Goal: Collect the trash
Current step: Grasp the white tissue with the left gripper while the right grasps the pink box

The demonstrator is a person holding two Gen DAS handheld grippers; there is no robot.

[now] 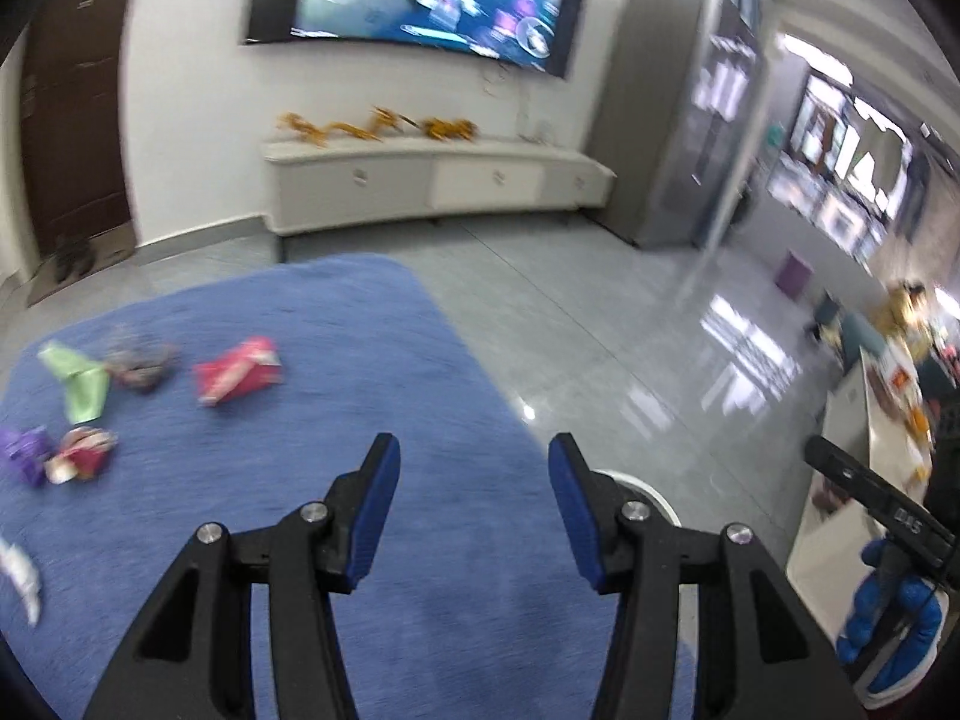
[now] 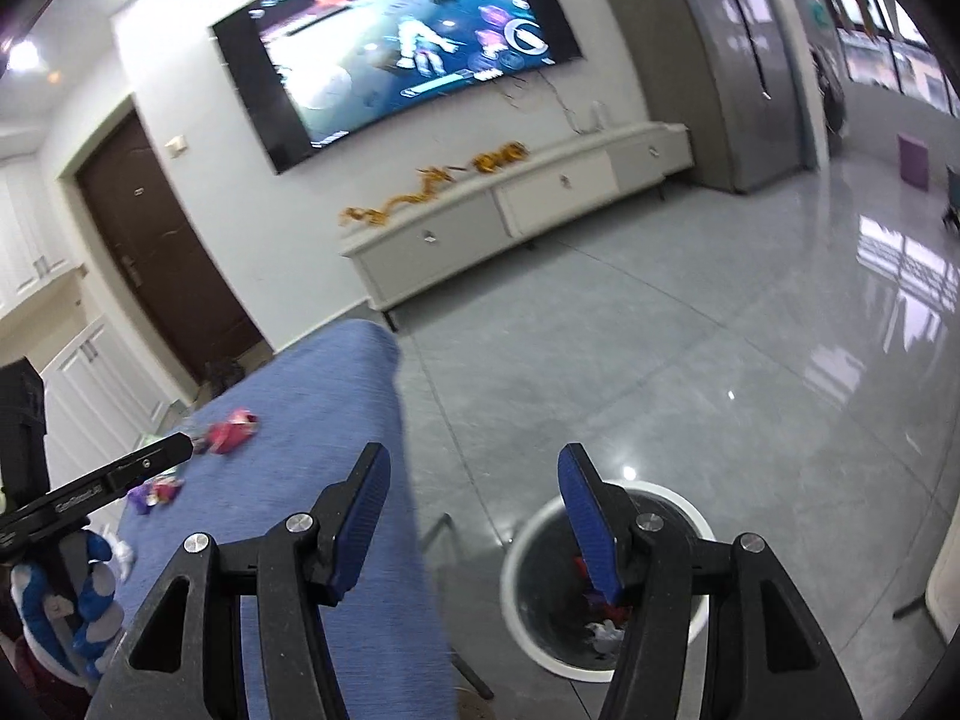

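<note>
At lower right of the right wrist view, the white bin (image 2: 522,600) is seen beneath the right gripper (image 2: 474,516), jaws spread and empty; the left gripper (image 1: 474,504) is likewise held agape over the blue table (image 1: 300,420), wrappers (image 1: 237,369) scattered at left.

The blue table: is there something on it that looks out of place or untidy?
Yes. Crumpled wrappers lie scattered on the blue table: a red wrapper, a green wrapper, a purple wrapper and others nearby. They belong in the white bin on the floor beside it, which already holds some trash. Both tools are open and empty.
</note>
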